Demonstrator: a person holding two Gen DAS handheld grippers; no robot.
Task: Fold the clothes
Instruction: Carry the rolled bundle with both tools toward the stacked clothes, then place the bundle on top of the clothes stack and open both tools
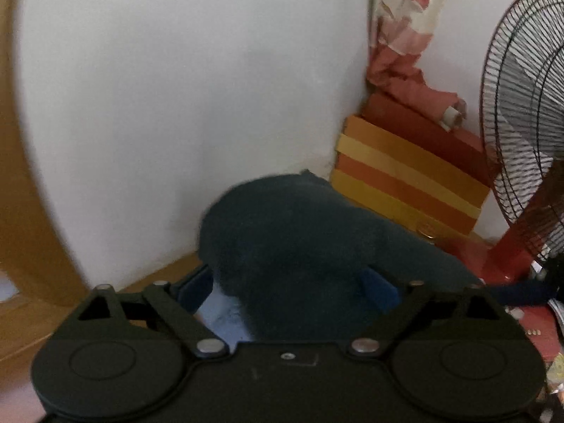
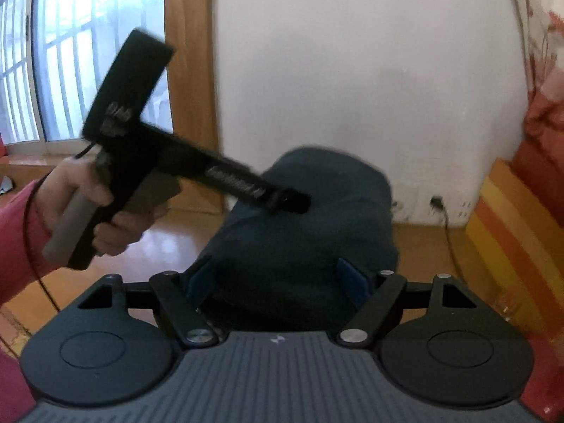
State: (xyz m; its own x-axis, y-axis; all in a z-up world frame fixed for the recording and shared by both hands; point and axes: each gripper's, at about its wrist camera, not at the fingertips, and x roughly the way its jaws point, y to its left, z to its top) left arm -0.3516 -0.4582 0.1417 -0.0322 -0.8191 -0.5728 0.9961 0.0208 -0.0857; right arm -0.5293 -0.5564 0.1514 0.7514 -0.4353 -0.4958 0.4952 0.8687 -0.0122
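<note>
A dark navy garment (image 2: 303, 218) lies bunched in a thick roll between both tools, lifted in front of the white wall (image 2: 352, 70). The right tool (image 2: 278, 282) stands wide apart, its blue pads flanking the cloth; whether they press on it cannot be told. The left tool (image 1: 292, 282) is likewise spread, with the fabric between its pads. A hand (image 2: 81, 204) in a pink sleeve (image 2: 14, 239) carries the left tool. A striped box (image 1: 405, 176) and a fan (image 1: 528, 123) stand at right.

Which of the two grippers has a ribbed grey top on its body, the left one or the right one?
The right gripper: its own camera shows a grey ridged housing. The left gripper has a smooth, plain black body. Dark blue cloth lies between both pairs of fingers.
</note>
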